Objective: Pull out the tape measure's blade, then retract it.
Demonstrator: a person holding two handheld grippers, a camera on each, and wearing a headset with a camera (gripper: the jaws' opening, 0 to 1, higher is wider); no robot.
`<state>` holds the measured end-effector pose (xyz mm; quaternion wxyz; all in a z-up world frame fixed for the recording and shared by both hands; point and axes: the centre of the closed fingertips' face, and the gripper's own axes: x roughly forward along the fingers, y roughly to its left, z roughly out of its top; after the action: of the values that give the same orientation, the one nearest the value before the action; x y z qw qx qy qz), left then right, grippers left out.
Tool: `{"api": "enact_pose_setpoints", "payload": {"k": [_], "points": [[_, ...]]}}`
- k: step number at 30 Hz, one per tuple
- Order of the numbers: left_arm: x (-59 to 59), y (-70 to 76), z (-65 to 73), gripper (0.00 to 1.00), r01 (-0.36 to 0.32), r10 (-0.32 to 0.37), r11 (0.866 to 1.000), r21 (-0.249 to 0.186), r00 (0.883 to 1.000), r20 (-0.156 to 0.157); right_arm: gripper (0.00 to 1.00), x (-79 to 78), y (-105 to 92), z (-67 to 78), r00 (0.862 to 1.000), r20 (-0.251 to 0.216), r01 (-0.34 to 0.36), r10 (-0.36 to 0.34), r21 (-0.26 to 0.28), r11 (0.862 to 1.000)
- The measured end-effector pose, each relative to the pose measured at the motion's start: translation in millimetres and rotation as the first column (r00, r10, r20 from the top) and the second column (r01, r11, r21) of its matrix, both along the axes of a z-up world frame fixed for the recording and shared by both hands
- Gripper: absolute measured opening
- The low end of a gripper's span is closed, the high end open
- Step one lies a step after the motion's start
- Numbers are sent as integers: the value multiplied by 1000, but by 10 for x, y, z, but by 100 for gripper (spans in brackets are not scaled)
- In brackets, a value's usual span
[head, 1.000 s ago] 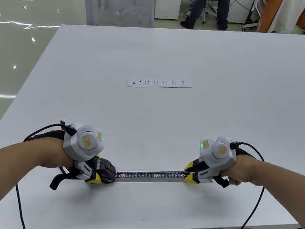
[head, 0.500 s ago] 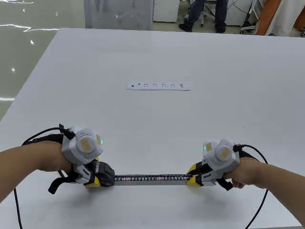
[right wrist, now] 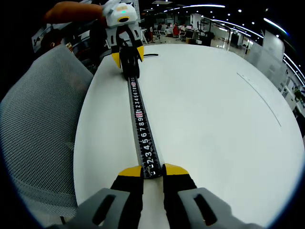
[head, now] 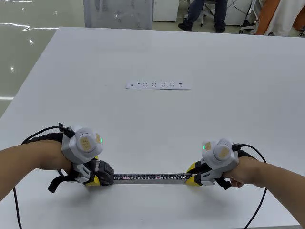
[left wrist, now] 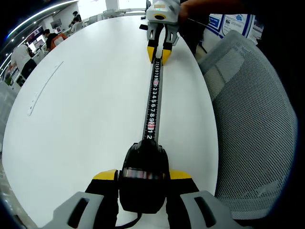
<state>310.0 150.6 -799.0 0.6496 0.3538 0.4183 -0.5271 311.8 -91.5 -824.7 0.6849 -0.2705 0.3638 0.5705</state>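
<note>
Near edge of white worktop (head: 152, 124), both grippers low and facing each other.

Left gripper (head: 97, 177): fingers clenched on the black tape measure (head: 106, 172), one yellow-tipped finger (left wrist: 106, 175) on each side of the body. In the left gripper view the body sits squarely between them, its mouth pointing away from the hand.

Blade (head: 152, 177): drawn out in a straight line from the tape measure across to the right gripper (head: 191, 174). It lies flat and low along the worktop; cannot tell whether it touches the surface. Printed numbers face up, with red marks at intervals, readable in both gripper views.

Right gripper: fingers closed in on the free end of the blade. In the right gripper view the tip of the blade sits between the two yellow finger ends (right wrist: 129, 171), which grip it from the sides. The hook at the end is too small to make out.

Each gripper view shows the other gripper at the far end of the blade.

A white power strip (head: 154, 85) lies well apart, further up the middle of the worktop. A grey mesh chair back (left wrist: 257, 119) is just off the near edge. Legs of a person (head: 205, 12) stand beyond the far end of the worktop, on a glossy floor (head: 24, 47).
</note>
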Motion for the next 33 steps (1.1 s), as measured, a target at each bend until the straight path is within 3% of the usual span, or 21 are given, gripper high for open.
{"api": "enact_pose_setpoints", "payload": {"k": [6,9,10,11,12,13,15,17,21,23,25,29,30,32,33], "points": [[8,-3,-3,35,7,-7,1000,-1,1000,27,15,4,4,-5,1000,3,-9,9,-18,1000],[13,-4,8,36,-6,7,1000,-28,999,38,15,7,6,-4,1000,8,1,-1,-20,1000],[19,-7,12,36,-11,13,999,-40,999,46,15,8,10,-4,1000,27,-12,13,-20,1000],[26,-7,11,36,-13,15,999,-47,998,54,16,56,-2,3,996,82,-31,34,-33,999],[31,-3,2,37,-19,23,999,-51,998,65,17,35,22,10,995,90,-39,41,-16,999],[39,-5,-10,37,-29,35,998,-61,996,86,18,30,24,1,997,78,-4,4,-4,1000],[25,34,-42,38,-49,54,997,-54,994,95,22,80,27,10,994,99,42,-43,12,999],[30,44,-39,45,-88,96,993,-79,990,100,30,83,23,18,992,111,65,-66,17,998],[33,112,6,54,-230,242,960,-156,969,59,37,33,-1,13,986,108,124,-129,49,991],[54,160,49,57,-310,325,929,-202,945,40,39,-31,7,34,981,85,164,-172,90,982],[46,251,62,63,-365,380,907,-210,925,34,41,-55,-42,40,973,83,205,-214,103,973],[10,324,95,74,-427,446,862,-273,895,9,48,-60,-151,94,942,68,316,-328,143,938],[1,350,108,76,-456,476,840,-294,880,-6,50,-40,-202,111,929,72,350,-364,155,924],[-10,416,106,79,-483,505,822,-302,863,-7,53,-45,-261,131,921,76,366,-381,161,917],[-4,459,109,81,-500,526,806,-318,850,-3,55,-33,-319,151,908,82,395,-411,162,904]]}}
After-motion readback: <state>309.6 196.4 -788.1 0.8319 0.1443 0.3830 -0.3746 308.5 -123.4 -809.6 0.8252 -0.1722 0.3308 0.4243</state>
